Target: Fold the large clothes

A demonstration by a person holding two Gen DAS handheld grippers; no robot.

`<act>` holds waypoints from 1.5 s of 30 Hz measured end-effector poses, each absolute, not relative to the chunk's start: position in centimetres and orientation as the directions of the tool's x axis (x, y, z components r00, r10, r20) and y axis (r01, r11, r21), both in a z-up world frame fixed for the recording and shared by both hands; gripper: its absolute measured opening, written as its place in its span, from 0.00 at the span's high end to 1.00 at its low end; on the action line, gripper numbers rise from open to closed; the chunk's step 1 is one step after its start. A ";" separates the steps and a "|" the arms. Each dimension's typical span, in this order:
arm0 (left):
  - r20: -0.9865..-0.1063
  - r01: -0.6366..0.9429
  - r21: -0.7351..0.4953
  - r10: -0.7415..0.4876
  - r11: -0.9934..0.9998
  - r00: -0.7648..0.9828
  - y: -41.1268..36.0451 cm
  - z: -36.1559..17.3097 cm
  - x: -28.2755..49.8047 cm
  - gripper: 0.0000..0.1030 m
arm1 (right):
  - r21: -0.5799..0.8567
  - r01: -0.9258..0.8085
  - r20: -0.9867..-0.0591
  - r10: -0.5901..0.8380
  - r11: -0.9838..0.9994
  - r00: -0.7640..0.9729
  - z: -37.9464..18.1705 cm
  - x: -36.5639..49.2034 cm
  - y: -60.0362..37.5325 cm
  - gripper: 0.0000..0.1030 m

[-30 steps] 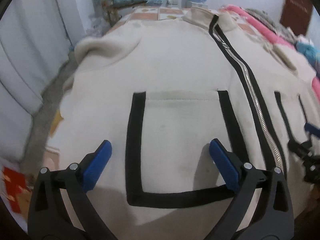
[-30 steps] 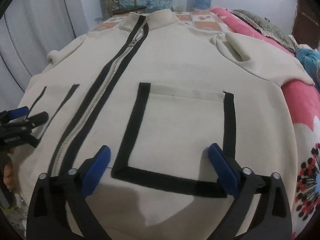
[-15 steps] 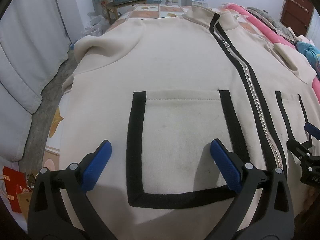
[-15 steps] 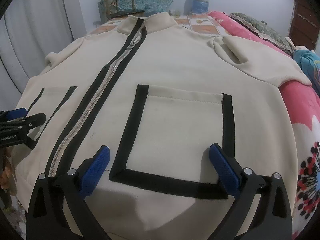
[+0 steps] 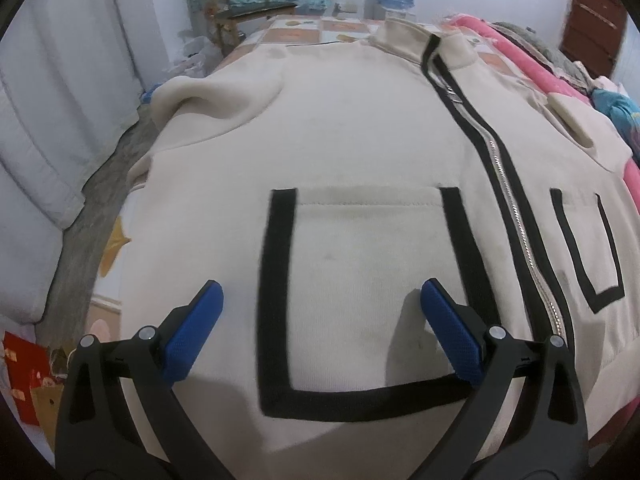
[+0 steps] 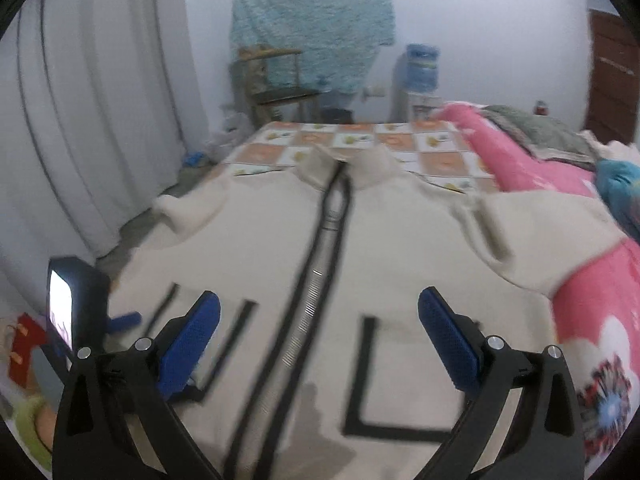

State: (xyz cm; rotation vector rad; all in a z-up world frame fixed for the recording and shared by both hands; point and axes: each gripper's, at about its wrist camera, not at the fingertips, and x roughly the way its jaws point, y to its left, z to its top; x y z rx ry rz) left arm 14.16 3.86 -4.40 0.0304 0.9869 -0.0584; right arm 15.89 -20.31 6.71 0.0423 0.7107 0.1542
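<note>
- Since half a second ago, my right gripper has risen and pulled back: its view now takes in the whole room, blurred, where it earlier sat low over the right-hand pocket. My left gripper has shifted little, and the right gripper has gone from its view.
- Bed: checked orange-and-white cover at the far end, pink floral blanket along the right side.
- Cream jacket: spread flat, front up, over most of the bed, collar towards the far wall, hem nearest me. The sleeves are bunched at both shoulders.
- Black-edged zip: closed, running from collar to hem.
- Black-trimmed pockets: one lies directly under my left gripper; the other lies beyond the zip.
- Left gripper: jaws spread wide, blue pads on either side of the pocket, holding nothing.
- Right gripper: jaws likewise wide apart and empty, above the hem and astride the zip.
- Left gripper's body, with its lit screen, shows at the left edge of the right wrist view.
</note>
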 end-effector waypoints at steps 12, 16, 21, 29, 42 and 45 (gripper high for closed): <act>-0.742 -0.083 -0.009 0.049 0.997 0.669 11.6 2.2 15.7 0.07 | 0.072 -0.160 -0.754 0.159 0.984 0.637 1.6 23.7 -17.5 0.06; -0.731 -0.133 -0.046 0.057 0.990 0.680 14.6 2.4 17.1 0.07 | 0.066 -0.190 -0.766 0.172 0.980 0.619 0.1 24.5 -17.1 0.06; -0.725 -0.194 -0.126 0.043 0.973 0.687 18.4 2.6 19.0 0.07 | 0.066 -0.214 -0.779 0.185 0.975 0.600 -1.5 25.9 -17.1 0.06; -0.753 -0.328 -0.462 -0.170 0.824 0.635 27.3 -0.3 22.7 0.08 | 0.050 -0.231 -0.797 0.178 0.972 0.577 -3.5 26.6 -17.1 0.06; -0.445 -0.614 -0.786 -0.752 0.068 0.486 32.6 -22.5 27.6 0.09 | 0.021 -0.231 -0.799 0.155 0.973 0.581 -3.6 26.6 -16.7 0.06; -0.360 -0.598 -0.801 -0.792 -0.009 0.494 30.8 -24.6 28.3 0.09 | 0.018 -0.228 -0.799 0.151 0.974 0.582 -3.6 26.6 -16.6 0.06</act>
